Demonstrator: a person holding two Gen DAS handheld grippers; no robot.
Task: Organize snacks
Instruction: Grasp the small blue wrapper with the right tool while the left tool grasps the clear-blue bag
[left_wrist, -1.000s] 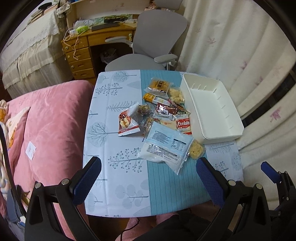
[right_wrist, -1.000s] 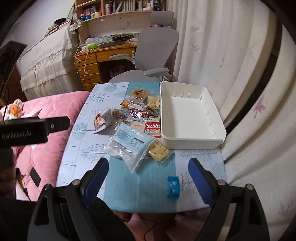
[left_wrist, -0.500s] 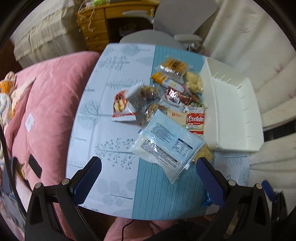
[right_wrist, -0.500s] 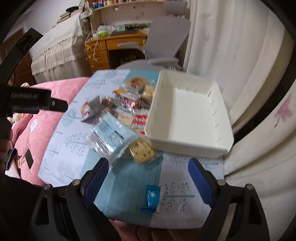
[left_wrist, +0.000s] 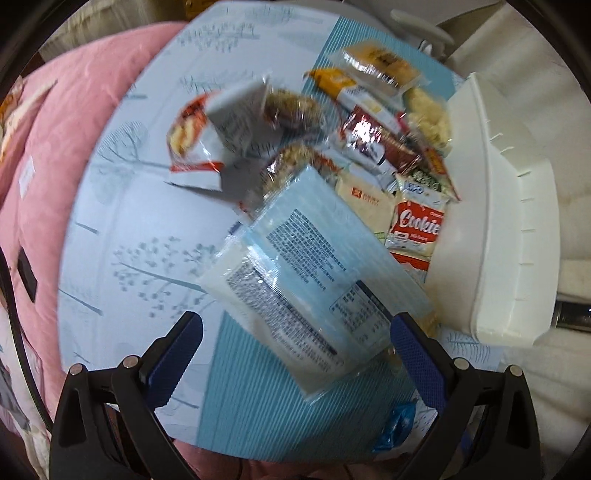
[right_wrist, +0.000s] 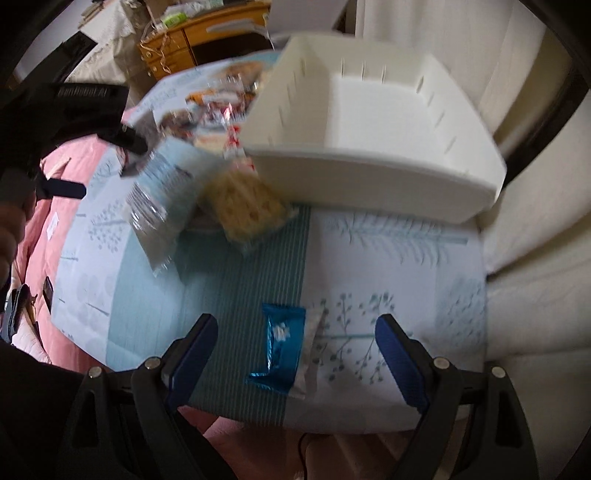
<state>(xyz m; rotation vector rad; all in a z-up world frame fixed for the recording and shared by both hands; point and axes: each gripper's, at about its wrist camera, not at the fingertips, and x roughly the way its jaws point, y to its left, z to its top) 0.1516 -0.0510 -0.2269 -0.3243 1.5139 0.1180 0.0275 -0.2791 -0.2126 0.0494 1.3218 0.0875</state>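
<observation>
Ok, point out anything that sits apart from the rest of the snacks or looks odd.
The small blue packet lies alone near the table's front edge, well apart from the snack pile beside the white bin. The bin holds nothing yet. Nothing looks spilled or torn, though both views are blurred.

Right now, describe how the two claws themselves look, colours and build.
Both are alike. The left claw has two black plastic fingers with silver bolts at the joints, each tipped by a dark blue textured pad. The right claw shows the same black frame, silver bolts and blue pads. In the right view, the left claw's black body carries pale lettering, too blurred to read.
</observation>
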